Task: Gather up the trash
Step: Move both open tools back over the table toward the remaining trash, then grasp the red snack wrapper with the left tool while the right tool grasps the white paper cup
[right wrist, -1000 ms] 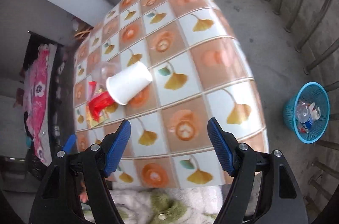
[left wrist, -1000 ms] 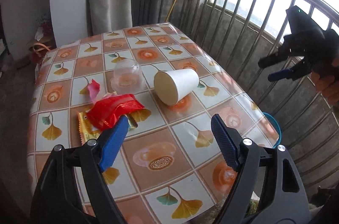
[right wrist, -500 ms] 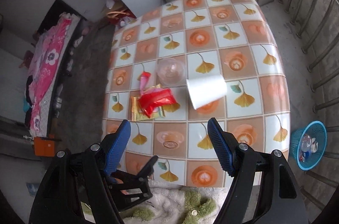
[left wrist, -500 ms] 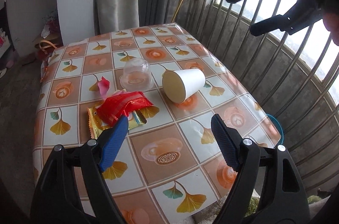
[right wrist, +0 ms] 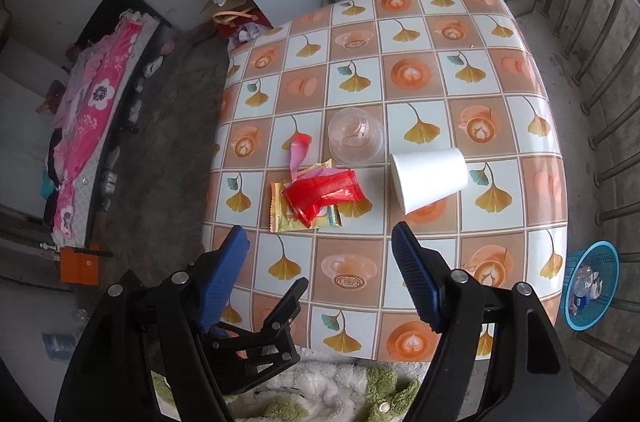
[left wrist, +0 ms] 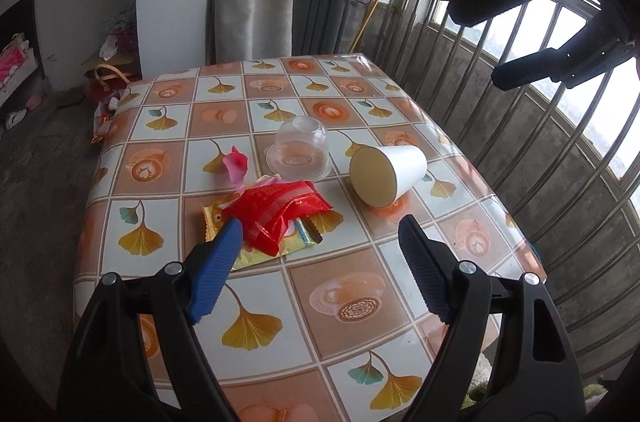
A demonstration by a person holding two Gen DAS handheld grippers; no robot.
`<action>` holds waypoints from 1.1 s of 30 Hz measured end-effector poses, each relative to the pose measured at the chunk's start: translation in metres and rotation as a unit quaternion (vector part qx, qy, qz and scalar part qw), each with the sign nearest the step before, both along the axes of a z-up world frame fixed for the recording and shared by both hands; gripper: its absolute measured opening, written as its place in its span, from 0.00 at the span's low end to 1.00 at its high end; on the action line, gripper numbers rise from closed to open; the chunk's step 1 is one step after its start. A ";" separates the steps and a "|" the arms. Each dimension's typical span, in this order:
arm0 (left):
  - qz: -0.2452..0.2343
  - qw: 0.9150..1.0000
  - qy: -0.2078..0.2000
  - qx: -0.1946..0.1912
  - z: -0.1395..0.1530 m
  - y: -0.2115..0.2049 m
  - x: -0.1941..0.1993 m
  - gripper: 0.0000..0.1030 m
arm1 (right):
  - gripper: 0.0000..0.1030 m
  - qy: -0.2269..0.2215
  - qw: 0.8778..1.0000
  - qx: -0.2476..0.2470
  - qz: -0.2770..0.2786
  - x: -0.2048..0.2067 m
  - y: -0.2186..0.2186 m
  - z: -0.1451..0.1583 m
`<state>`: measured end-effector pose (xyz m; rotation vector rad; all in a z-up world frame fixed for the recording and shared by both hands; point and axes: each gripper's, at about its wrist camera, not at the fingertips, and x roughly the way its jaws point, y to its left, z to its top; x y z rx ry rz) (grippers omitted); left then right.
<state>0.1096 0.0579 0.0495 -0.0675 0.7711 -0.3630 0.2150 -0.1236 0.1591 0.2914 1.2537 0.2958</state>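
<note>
Left wrist view: my left tongs [left wrist: 320,242] gape wide, empty, just short of the red wrapper [left wrist: 280,210] on the desk [left wrist: 340,306]. Right tongs [right wrist: 320,254], wide too, hover high above the cup [right wrist: 430,178]. I judge collecting hasn't begun; next, pinch the wrapper and carry it to the bin [right wrist: 592,286].

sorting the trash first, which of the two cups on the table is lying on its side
The white paper cup lies on its side, its open mouth toward the left gripper. The clear plastic cup beside it stands upside down, rim on the table.
</note>
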 end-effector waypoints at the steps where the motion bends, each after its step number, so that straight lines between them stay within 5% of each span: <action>1: 0.006 1.000 0.000 0.001 -0.001 0.005 0.001 0.74 | 0.71 0.003 1.000 0.006 -0.002 0.000 -0.002 -0.008; 7: 0.041 0.999 -0.003 0.016 -0.016 0.029 0.009 0.74 | 0.71 0.028 0.994 0.104 -0.029 -0.005 -0.028 -0.089; 13: 0.033 0.999 -0.003 0.037 -0.036 0.031 0.023 0.74 | 0.71 -0.032 0.990 0.126 -0.054 -0.027 -0.039 -0.142; 24: -0.009 0.994 0.011 0.110 -0.067 -0.008 0.066 0.70 | 0.71 -0.161 0.984 -0.047 -0.062 -0.026 -0.047 -0.144; 33: -0.020 0.989 0.036 0.141 -0.090 -0.028 0.086 0.58 | 0.71 -0.212 0.969 -0.126 0.015 -0.006 -0.019 -0.136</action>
